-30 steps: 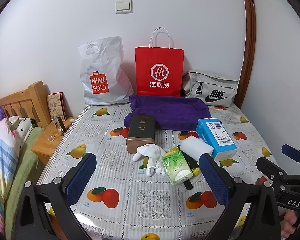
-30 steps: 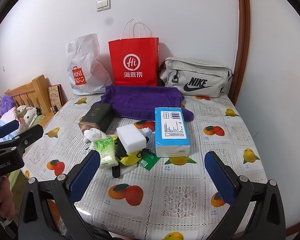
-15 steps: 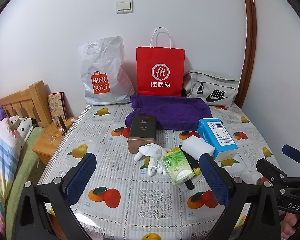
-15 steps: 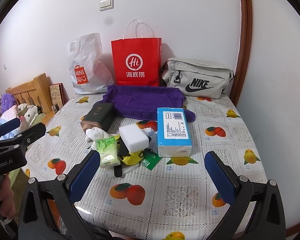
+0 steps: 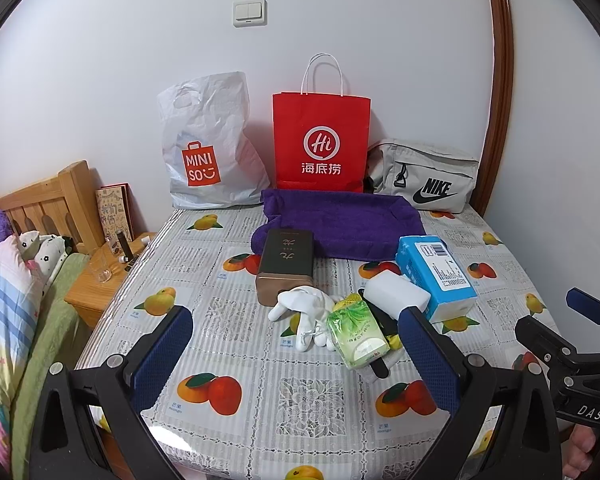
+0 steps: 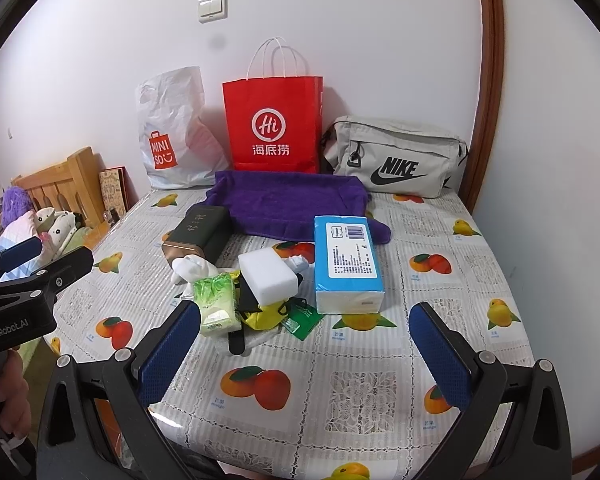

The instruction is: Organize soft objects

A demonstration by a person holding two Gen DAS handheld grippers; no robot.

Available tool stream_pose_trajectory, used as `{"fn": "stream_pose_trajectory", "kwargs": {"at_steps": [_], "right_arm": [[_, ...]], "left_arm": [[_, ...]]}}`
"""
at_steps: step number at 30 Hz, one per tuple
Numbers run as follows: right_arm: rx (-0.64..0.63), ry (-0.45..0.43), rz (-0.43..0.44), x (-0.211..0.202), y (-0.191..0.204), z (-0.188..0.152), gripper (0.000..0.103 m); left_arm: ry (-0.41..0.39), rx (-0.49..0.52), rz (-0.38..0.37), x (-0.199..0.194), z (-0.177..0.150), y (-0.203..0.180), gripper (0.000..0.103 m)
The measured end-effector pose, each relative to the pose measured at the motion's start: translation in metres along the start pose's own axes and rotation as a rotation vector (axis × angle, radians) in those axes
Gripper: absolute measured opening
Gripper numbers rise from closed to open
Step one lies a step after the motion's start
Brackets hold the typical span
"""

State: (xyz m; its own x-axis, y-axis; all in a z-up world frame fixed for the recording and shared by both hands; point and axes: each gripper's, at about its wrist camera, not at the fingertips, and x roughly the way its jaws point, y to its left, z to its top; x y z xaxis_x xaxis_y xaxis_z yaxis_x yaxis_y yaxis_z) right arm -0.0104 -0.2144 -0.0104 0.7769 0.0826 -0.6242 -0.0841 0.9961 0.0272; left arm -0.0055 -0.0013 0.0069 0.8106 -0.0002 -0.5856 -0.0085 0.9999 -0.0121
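A table covered by a fruit-printed cloth (image 5: 300, 392) stood against a white wall. Both grippers hovered over its near edge, each with blue-padded jaws spread wide and holding nothing: the left gripper (image 5: 296, 344) on the left side, the right gripper (image 6: 304, 340) beside it. The soft things lay in a loose cluster mid-table: a white glove (image 5: 304, 312) touching a green tissue pack (image 5: 356, 334), a white sponge (image 6: 268, 276) resting on black and yellow items, and a blue tissue packet (image 6: 346, 262) just right of it. A dark tin box (image 5: 286, 260) lay behind the glove, overlapping a purple towel (image 5: 340, 220). Against the wall stood a white Miniso bag (image 5: 208, 148), a red paper bag (image 5: 320, 140) and a grey Nike pouch (image 6: 396, 160).
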Motion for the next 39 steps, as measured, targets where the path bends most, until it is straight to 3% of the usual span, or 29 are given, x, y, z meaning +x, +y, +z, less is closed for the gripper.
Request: {"fn": "stream_pose_trajectory", "kwargs": {"at_steps": [30,39], "right_arm": [[0.017,-0.015,0.0,-0.006,-0.008,0.001,0.103],[-0.003,-0.055,0.028,-0.012,-0.005,0.002,0.103]], "left_arm": [[-0.001,0.006,-0.004,0.001,-0.002,0.0,0.103],[0.005,0.007,-0.015,0.009,-0.007,-0.006,0.103]]}}
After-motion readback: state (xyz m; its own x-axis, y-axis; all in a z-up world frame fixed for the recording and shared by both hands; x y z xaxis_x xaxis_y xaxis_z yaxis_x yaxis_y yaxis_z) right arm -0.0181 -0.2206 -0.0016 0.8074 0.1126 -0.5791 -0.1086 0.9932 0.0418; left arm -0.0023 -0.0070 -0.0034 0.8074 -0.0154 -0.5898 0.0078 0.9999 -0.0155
